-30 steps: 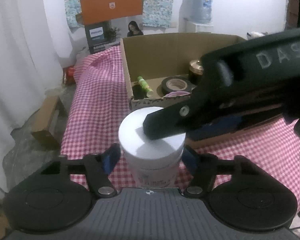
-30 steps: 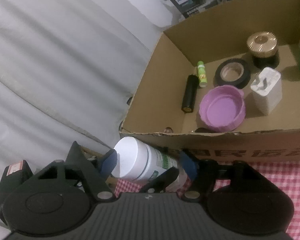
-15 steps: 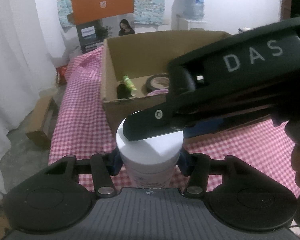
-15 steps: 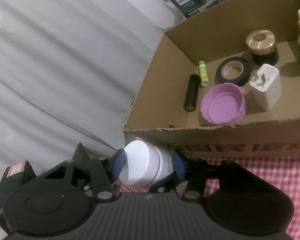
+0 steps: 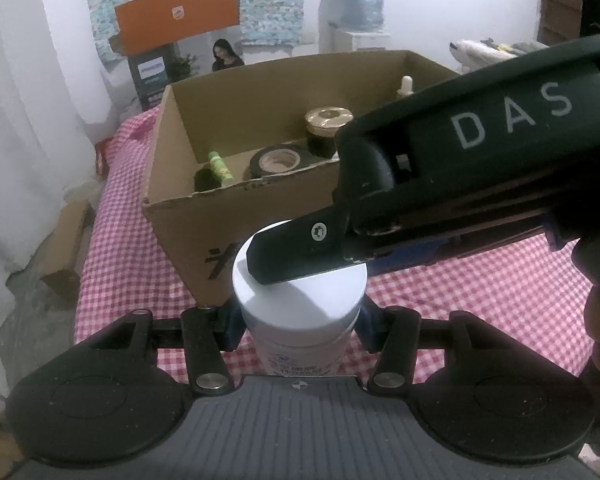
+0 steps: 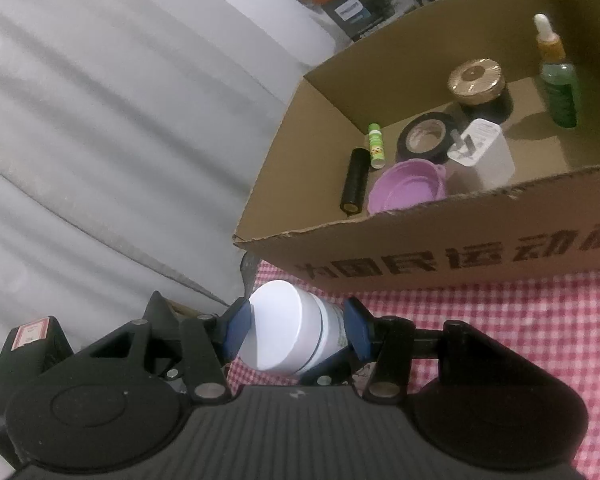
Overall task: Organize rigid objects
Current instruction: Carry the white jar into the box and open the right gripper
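Observation:
A white jar [image 5: 300,308] with a flat white lid sits between the blue pads of my left gripper [image 5: 298,320], which is shut on its body just below the lid. My right gripper [image 6: 298,330] comes in from the right and is shut on the same white jar [image 6: 288,336] near the lid. One of its black fingers [image 5: 296,256] crosses the lid in the left wrist view. The jar's base is hidden. An open cardboard box [image 5: 188,220] stands just beyond on the red checked cloth [image 5: 112,240].
The cardboard box [image 6: 460,240] holds a black tape roll [image 6: 424,138], green tube [image 6: 376,146], black cylinder [image 6: 356,180], purple lid [image 6: 404,192], white charger [image 6: 484,152], gold-lidded jar [image 6: 476,82] and dropper bottle [image 6: 556,76]. White curtain hangs left; a hand shows at the right edge.
Both pairs of jaws have closed from wide apart onto the white jar. Both grippers and the jar have drawn a little back from the box.

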Demonstrator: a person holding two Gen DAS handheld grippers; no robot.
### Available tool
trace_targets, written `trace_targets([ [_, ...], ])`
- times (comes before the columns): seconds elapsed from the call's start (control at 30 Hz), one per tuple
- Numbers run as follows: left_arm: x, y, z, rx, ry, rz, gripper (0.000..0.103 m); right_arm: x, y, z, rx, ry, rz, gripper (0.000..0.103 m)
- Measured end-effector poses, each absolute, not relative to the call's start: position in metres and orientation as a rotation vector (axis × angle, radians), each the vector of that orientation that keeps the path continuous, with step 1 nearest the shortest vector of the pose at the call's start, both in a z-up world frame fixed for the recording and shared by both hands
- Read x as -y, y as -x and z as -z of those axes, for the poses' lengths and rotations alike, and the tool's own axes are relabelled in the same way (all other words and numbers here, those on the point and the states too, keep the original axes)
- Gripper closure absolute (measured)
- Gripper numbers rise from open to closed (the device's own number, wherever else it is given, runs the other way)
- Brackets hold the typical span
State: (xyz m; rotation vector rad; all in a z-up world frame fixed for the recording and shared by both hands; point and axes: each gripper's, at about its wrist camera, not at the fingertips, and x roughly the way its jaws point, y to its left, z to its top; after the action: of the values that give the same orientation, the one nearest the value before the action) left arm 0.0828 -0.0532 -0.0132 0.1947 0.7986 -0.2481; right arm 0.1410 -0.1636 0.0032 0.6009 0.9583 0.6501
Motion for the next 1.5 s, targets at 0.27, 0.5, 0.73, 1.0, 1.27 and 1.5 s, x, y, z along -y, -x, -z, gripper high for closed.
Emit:
trace_targets([
  [0.27,0.063,-0.071,-0.005,-0.769,-0.225,0.248,0.05,0.173,-0.129,-0.009,-0.925,-0.614,-0.668,0.048],
  [0.5,0.068,-0.059,-0.052,-0.668,-0.273,0.277,0.05,0.183,-0.113,-0.051,-0.808,-0.594,-0.724,0.048],
  [0.73,0.087,-0.076,-0.095,-0.591,-0.3,0.349,0.05,0.204,-0.116,-0.101,-0.674,-0.556,-0.728,0.048],
  [1.0,0.125,-0.13,-0.102,-0.628,-0.272,0.46,0.05,0.249,-0.149,-0.121,-0.627,-0.574,-0.652,0.048],
  [1.27,0.165,-0.17,-0.061,-0.757,-0.281,0.508,0.05,0.287,-0.195,-0.076,-0.718,-0.656,-0.561,0.048],
  [1.5,0.182,-0.191,-0.029,-0.844,-0.291,0.527,0.05,0.305,-0.217,-0.039,-0.788,-0.682,-0.503,0.048],
])
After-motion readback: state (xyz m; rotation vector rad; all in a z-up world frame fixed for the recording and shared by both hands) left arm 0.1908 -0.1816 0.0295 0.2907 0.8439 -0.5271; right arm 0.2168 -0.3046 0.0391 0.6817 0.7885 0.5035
